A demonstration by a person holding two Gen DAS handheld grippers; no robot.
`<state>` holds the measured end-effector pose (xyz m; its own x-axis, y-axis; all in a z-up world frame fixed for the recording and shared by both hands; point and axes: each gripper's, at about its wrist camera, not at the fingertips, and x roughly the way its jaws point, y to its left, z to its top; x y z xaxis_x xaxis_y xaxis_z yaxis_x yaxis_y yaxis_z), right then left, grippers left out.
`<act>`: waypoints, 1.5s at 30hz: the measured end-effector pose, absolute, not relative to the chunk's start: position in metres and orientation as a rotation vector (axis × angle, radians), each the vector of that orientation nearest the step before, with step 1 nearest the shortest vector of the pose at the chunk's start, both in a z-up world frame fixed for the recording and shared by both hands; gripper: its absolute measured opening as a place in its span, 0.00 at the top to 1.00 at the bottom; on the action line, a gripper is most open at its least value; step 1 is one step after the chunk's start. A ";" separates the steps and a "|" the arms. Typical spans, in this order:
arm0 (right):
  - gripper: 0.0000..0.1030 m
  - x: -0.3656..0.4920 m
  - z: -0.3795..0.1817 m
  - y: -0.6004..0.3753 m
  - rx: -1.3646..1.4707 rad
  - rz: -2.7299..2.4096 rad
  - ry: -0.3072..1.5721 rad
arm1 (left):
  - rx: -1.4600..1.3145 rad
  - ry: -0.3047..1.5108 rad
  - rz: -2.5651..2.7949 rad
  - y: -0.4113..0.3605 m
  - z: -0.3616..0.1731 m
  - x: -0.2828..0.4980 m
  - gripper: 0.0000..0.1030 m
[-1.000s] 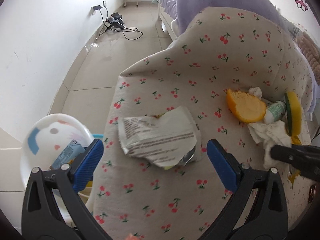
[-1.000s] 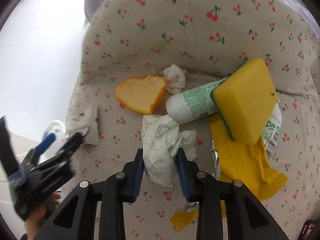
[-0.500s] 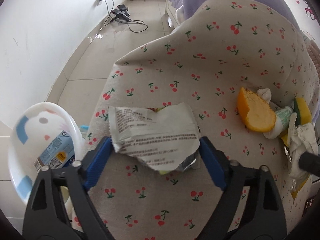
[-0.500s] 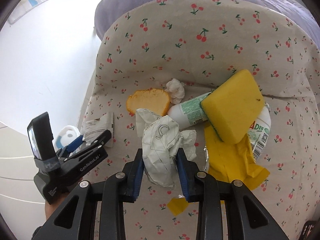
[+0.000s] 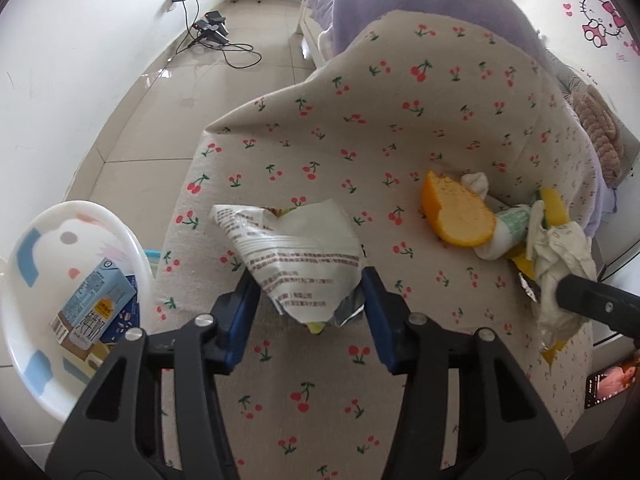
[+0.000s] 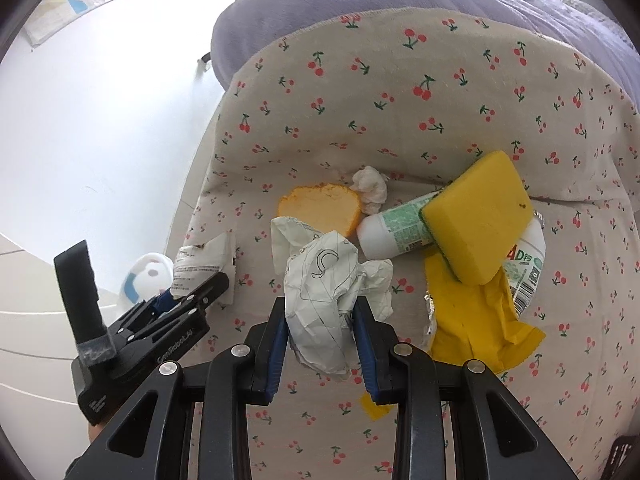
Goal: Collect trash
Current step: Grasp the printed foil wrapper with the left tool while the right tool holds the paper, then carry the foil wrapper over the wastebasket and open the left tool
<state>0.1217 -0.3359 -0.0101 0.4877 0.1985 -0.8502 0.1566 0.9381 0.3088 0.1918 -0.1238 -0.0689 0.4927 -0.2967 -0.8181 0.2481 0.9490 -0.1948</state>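
A torn printed wrapper (image 5: 296,252) lies on the cherry-print cloth (image 5: 360,128). My left gripper (image 5: 308,292) is closing on it, and both blue pads press its lower edges so that it buckles. In the right wrist view the same wrapper (image 6: 204,256) sticks out past the left gripper (image 6: 200,284). My right gripper (image 6: 320,320) is shut on a crumpled white paper (image 6: 324,280), held a little above the cloth. That paper (image 5: 560,248) also shows at the right edge of the left wrist view.
An orange wedge (image 6: 320,208), a tissue wad (image 6: 370,188), a green-labelled bottle (image 6: 396,228), a yellow sponge (image 6: 478,216) and a yellow wrapper (image 6: 476,320) lie clustered on the cloth. A white cartoon bin (image 5: 52,280) holding a carton (image 5: 92,300) stands left of the cushion.
The left jaws came in from wide open onto the wrapper, which folded narrower between them. The right gripper rose with the crumpled paper, so the litter looks farther below.
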 end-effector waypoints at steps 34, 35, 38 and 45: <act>0.68 0.147 -0.007 -0.206 0.328 0.183 1.089 | -0.183 0.955 -0.208 0.016 -0.036 0.158 0.49; 0.68 0.148 -0.008 -0.200 0.326 0.190 1.091 | -0.186 0.956 -0.203 0.020 -0.037 0.157 0.49; 0.68 0.151 -0.011 -0.188 0.320 0.204 1.096 | -0.196 0.959 -0.184 0.033 -0.039 0.156 0.49; 0.68 0.158 -0.020 -0.158 0.307 0.232 1.108 | -0.218 0.964 -0.141 0.061 -0.046 0.157 0.49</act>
<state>0.1577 -0.1575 -0.0201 0.4293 0.3335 -0.8394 -0.0306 0.9342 0.3555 0.1566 0.0608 -0.0461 0.5638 -0.2152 -0.7974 0.0220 0.9690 -0.2460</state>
